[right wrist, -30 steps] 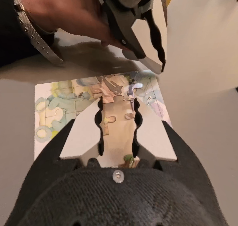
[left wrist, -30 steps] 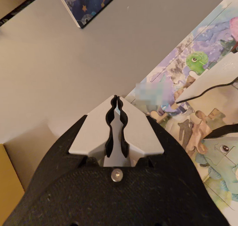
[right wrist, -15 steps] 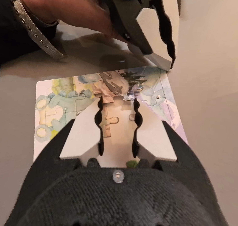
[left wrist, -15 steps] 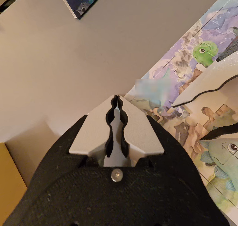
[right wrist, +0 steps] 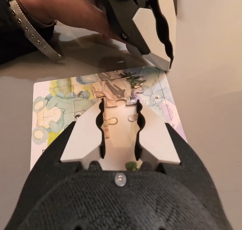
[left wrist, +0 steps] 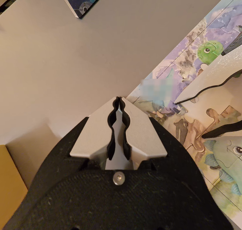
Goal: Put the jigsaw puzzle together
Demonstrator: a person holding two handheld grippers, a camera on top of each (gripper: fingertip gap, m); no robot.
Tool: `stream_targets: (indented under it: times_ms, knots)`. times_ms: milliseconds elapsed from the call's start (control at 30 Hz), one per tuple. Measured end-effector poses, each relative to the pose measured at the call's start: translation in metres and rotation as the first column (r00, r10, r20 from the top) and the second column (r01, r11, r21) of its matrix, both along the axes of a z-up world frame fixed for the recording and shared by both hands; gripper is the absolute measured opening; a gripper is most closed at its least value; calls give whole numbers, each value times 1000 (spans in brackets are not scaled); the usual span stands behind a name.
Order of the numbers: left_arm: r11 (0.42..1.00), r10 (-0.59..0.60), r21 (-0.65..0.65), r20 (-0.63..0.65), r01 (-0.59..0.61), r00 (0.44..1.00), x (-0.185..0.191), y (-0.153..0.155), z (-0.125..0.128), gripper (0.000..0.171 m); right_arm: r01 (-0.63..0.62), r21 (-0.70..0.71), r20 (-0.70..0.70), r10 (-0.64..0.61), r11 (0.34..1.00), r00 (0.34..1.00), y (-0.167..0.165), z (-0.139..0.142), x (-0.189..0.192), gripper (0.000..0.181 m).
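The jigsaw puzzle board [right wrist: 38, 87] lies flat on the grey table, with most pieces in place and one pale empty slot [right wrist: 121, 125] near its middle. My right gripper [right wrist: 119, 100] is open and empty, its fingers either side of that slot just above the board. It also shows in the left wrist view [left wrist: 189, 120] over the board [left wrist: 222, 20]. My left gripper [left wrist: 119, 97] is shut and empty, its tip on the table at the board's corner. The right wrist view shows it [right wrist: 170, 65] held by a hand [right wrist: 65, 7].
A dark blue space-patterned box [left wrist: 83, 1] lies on the table at the back. A yellow box [left wrist: 7, 177] stands at the lower left. A wrist strap [right wrist: 39, 40] and dark sleeve lie beyond the board's far edge.
The board has shifted slightly in both views, with the left gripper's shut tip staying at its corner. The right gripper stays open over the empty slot.
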State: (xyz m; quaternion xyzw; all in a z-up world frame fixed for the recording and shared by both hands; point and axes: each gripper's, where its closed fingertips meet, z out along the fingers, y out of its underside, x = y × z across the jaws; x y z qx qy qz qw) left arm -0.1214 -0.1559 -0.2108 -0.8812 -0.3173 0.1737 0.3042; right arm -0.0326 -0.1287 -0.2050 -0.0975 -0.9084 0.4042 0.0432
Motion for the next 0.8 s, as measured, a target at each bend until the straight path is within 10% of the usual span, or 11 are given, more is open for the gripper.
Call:
stream_targets:
  times_ms: [800]
  knots:
    - [1000,-5,6,1,5,1000,0,1,0,0,-23,-62,-29,21,998,999,-10,14,5,44]
